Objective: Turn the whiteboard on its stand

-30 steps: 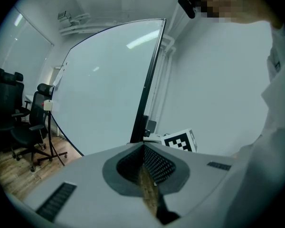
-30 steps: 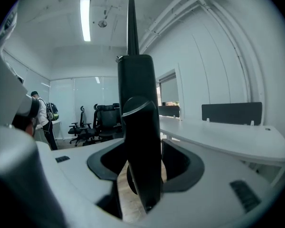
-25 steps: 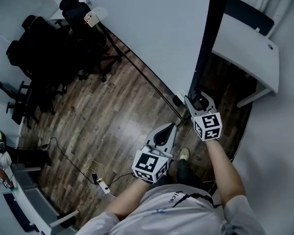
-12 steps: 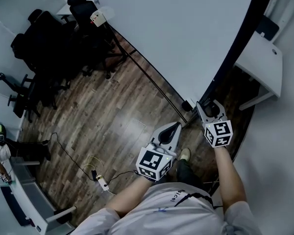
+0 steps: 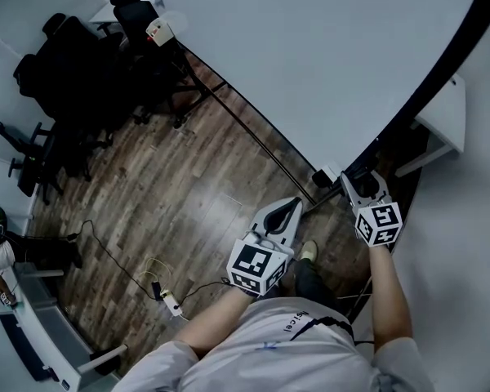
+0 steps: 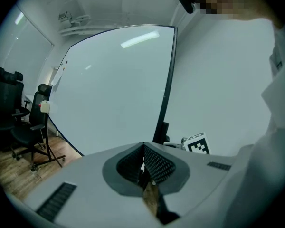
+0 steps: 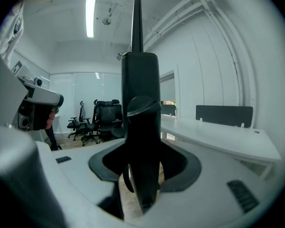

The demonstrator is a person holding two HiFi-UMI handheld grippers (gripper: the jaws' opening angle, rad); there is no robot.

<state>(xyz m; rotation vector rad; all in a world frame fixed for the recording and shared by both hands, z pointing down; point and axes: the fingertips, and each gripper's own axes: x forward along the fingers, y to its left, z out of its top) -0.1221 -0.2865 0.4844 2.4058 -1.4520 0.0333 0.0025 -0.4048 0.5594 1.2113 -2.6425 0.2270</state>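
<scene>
Turn judged mid-way, end angle unknown: right gripper (image 5: 358, 184) is clamping the black side post (image 7: 140, 127) of the large white whiteboard (image 5: 310, 47), which is standing directly ahead on its black stand (image 5: 253, 135), while left gripper (image 5: 289, 209) is hanging closed on nothing, just beside the board's near corner.

Whiteboard (image 5: 310, 55) — upper part cut off at head view's edge.

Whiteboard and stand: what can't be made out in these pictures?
- Whiteboard: upper part cut off by the head view's top edge.
- Small box at its far corner: head view, too small to identify.
- Black post held by the right gripper: fills the right gripper view, hiding what stands behind.
</scene>
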